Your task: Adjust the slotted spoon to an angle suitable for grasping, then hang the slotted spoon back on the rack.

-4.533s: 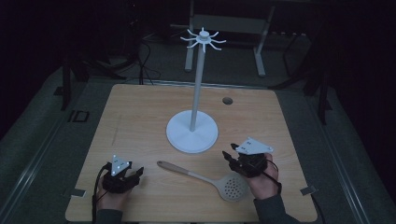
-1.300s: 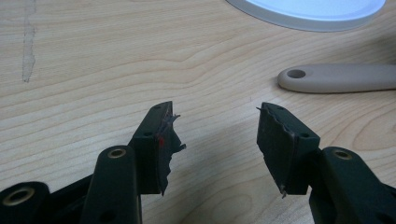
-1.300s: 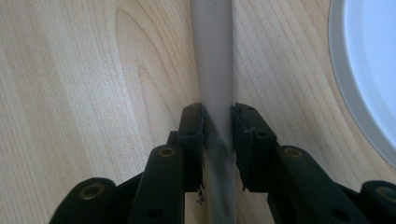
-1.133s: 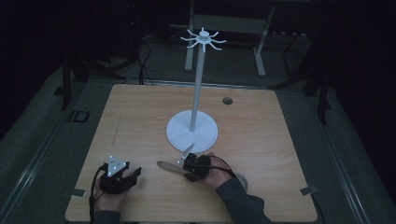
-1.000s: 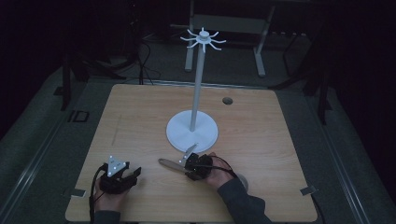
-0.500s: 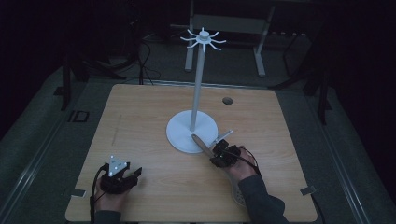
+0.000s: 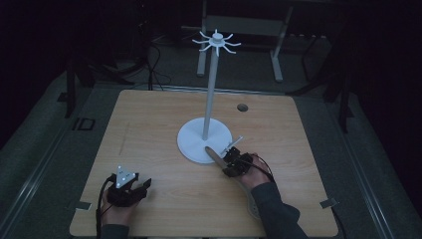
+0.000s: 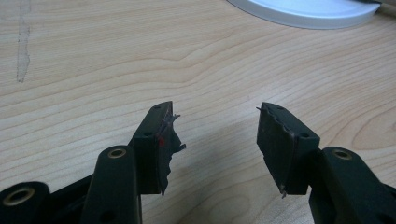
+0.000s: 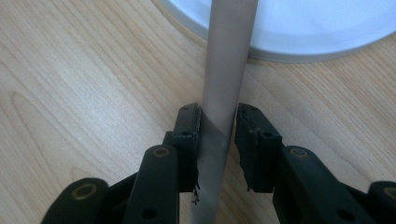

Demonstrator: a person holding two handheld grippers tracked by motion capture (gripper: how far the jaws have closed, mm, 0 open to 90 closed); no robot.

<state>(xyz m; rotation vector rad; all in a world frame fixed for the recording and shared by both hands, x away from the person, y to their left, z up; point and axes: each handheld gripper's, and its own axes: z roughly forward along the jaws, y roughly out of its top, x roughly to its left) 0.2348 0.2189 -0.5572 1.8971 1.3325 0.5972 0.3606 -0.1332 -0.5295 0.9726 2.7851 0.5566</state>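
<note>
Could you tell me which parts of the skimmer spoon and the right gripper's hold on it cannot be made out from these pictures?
- Spoon's perforated head: high view, mostly hidden under the right forearm and sleeve.
- Spoon handle: right gripper view, its tip cut off by the top edge, over the white stand base.
- Right gripper: a narrow gap at one pad; whether it presses the handle cannot be told.
- Right gripper: high view, jaws too small and dark.

The left gripper (image 7: 144, 185) rests low at the near left of the table, held in the left hand (image 7: 115, 213), grey plate on top; its jaws stand wide apart w/ nothing between them. The right gripper (image 7: 225, 158) sits further forward, near centre, held by the right hand (image 7: 255, 172), sleeve coming from the bottom edge. Its jaws have just been opening; left pad touches a handle (image 9: 222, 116), right pad stands slightly off.
</note>
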